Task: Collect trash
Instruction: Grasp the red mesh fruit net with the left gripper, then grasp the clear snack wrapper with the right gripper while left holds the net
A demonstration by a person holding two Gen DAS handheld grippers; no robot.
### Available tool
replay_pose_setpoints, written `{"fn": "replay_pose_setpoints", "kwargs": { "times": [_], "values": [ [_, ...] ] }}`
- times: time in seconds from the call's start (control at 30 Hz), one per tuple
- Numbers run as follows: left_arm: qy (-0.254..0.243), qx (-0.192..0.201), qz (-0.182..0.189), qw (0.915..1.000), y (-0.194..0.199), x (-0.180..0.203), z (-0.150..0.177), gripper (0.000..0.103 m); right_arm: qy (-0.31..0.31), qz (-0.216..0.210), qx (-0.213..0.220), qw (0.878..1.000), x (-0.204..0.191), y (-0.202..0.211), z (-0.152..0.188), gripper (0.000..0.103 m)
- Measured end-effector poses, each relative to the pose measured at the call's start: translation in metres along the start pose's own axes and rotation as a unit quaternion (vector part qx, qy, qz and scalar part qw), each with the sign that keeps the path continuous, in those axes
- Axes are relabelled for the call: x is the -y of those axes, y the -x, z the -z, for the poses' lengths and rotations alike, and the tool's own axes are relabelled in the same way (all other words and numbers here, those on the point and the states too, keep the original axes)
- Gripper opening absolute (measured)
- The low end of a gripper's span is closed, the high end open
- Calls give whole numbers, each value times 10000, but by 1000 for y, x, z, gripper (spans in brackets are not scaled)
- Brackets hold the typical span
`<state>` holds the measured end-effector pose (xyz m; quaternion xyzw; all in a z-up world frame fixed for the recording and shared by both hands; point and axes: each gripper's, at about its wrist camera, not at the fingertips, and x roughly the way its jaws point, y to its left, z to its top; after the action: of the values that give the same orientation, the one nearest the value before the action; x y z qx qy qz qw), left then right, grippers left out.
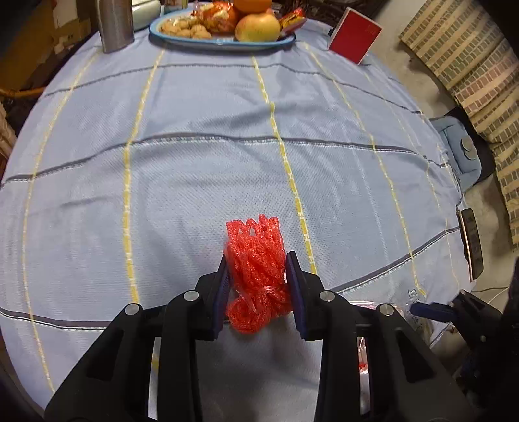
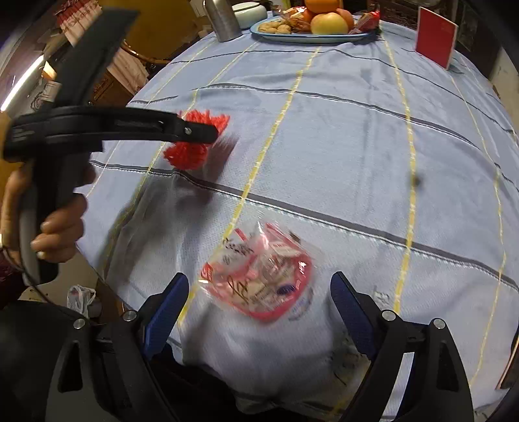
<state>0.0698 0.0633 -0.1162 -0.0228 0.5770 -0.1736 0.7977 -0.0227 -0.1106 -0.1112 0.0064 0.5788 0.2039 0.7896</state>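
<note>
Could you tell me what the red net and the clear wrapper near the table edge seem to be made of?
Red net: probably soft foam mesh, matte, its open lattice bunched between the pads. Clear wrapper: thin glossy plastic film, printed red, with the cloth showing through it.

At the desk's (image 1: pixel 201 136) far edge: fruit plate (image 1: pixel 223 40), steel flask (image 1: pixel 115 24), upright red box (image 1: pixel 355 34); cushion (image 1: pixel 460 152) on a chair beside.

Red foam net (image 1: pixel 256 272), red-and-clear wrapper (image 2: pixel 259 282), pale blue tablecloth (image 1: pixel 201 155) with yellow and grey stripes.
</note>
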Motion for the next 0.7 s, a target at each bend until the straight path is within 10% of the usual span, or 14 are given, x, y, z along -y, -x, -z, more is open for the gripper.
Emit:
{"fn": "replay_pose_setpoints", "kwargs": {
  "times": [0.7],
  "values": [
    [-512,-74,-78,9986,0,17,-7,34,-801,-8,0,9968,20,-13,-1,88]
  ]
}}
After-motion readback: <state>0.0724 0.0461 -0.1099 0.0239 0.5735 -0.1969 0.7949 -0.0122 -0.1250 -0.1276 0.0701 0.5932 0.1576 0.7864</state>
